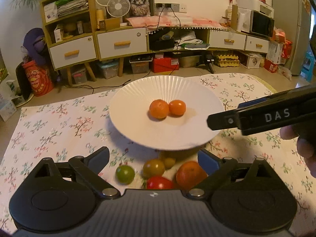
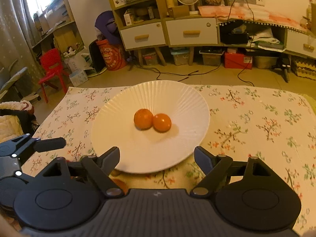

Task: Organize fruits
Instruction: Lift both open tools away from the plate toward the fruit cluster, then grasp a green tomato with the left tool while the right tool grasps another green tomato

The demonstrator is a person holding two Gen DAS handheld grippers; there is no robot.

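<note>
A white fluted plate (image 1: 138, 90) (image 2: 122, 108) holds two oranges (image 1: 159, 109) (image 1: 177, 107), touching each other; they also show in the right wrist view (image 2: 143, 118) (image 2: 162, 122). My left gripper (image 1: 154, 158) is open and empty above loose fruit on the cloth: a green tomato (image 1: 125, 174), a yellow-green tomato (image 1: 153, 168), a small yellow one (image 1: 169, 163), a red tomato (image 1: 159, 182) and an orange (image 1: 190, 174). My right gripper (image 2: 157, 156) is open and empty over the plate's near rim; it shows from the side in the left wrist view (image 1: 223, 119).
A floral tablecloth (image 2: 256, 122) covers the table. The left gripper (image 2: 49, 144) shows at the left edge of the right wrist view. Beyond the table stand cabinets with drawers (image 1: 122, 43), boxes on the floor and a red chair (image 2: 52, 69).
</note>
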